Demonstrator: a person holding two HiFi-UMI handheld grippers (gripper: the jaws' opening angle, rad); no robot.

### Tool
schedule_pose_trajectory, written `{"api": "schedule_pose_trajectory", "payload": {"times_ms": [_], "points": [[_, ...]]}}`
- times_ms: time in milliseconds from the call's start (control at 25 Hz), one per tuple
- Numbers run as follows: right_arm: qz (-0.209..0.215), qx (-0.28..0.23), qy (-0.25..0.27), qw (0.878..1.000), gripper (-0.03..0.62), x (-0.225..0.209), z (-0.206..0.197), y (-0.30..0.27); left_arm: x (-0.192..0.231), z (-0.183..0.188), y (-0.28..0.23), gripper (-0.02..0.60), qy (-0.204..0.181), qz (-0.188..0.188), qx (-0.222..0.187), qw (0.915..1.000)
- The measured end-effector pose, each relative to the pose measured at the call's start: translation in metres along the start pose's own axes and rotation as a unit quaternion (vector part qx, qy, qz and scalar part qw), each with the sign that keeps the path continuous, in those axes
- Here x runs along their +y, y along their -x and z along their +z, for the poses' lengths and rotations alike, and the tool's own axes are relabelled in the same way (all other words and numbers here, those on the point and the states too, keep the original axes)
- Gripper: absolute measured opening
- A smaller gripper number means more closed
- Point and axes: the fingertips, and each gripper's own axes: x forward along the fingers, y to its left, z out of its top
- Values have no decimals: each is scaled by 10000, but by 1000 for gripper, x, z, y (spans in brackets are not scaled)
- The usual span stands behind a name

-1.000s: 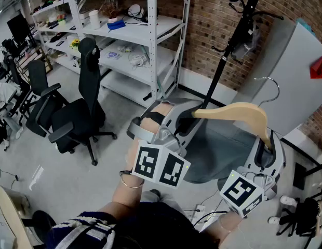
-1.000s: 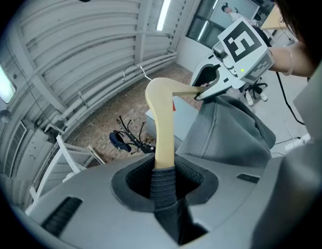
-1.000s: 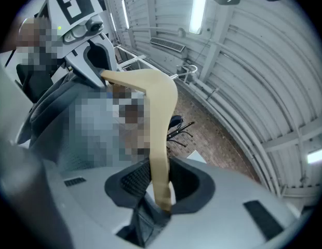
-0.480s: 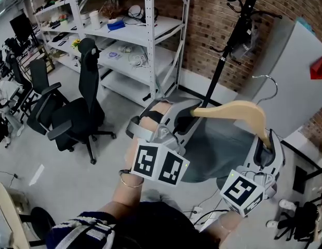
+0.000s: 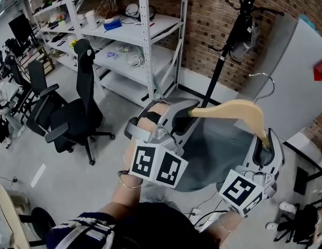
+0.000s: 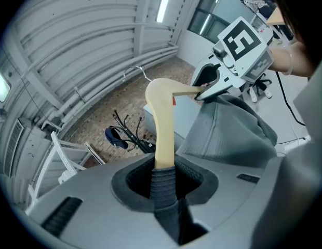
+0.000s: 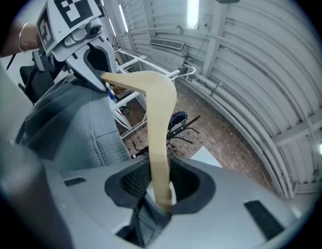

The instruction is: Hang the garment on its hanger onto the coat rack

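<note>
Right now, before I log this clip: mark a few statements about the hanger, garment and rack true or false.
1. The left gripper and right gripper each clamp one end of the wooden hanger. True.
2. The hanger's hook already sits on the coat rack. False: it is free in the air, short of the rack.
3. A grey garment hangs from the hanger. True.
4. The office chair stands right of the coat rack in the head view. False: it is left, by the shelving.

I hold my left gripper (image 5: 180, 119) and right gripper (image 5: 266, 147) raised ahead, fingers clamped on opposite hanger (image 5: 236, 108) ends.
</note>
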Motion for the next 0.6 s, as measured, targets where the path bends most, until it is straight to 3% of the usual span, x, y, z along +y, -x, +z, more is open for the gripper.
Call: {"api": "schedule_pose_trajectory", "payload": {"times_ms": [600], "points": [[-152, 158, 72, 9997, 107, 3, -5, -124, 41, -46, -117, 87, 51, -60, -248, 9997]]}}
